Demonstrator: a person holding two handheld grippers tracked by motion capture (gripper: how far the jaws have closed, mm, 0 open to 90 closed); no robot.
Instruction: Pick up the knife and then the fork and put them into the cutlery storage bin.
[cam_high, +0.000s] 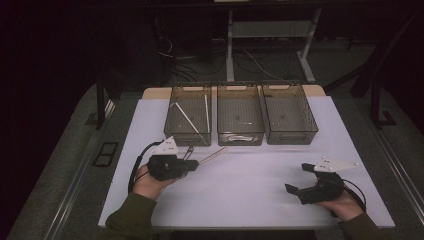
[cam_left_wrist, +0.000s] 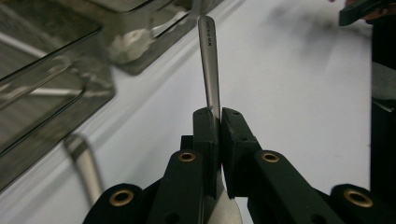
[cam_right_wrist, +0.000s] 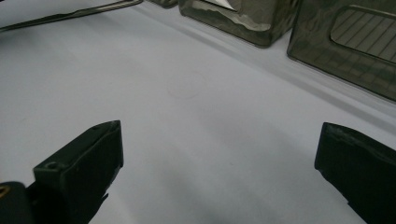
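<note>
Black jaws of the left gripper (cam_left_wrist: 218, 122) rise from the bottom centre of the left gripper view, pressed shut on a metal utensil handle (cam_left_wrist: 208, 65). This handle runs straight up from between the pads toward the top centre of the frame.

In the high view, the left gripper (cam_high: 192, 164) sits at lower left of the white bench (cam_high: 250, 195), with the utensil handle (cam_high: 212, 155) projecting up and to the right, just below the bins. Three translucent bins stand in a row at upper centre: left bin (cam_high: 176, 131), middle bin (cam_high: 240, 136), right bin (cam_high: 310, 131). The left bin contains two pale sticks (cam_high: 190, 120); the middle bin contains one metal piece (cam_high: 239, 136) at its near wall.

At lower right, the right gripper (cam_high: 299, 180) rests in the person's hand, well apart from the bins. Its jaws stand wide open over bare bench (cam_right_wrist: 196, 140), holding nothing.
</note>
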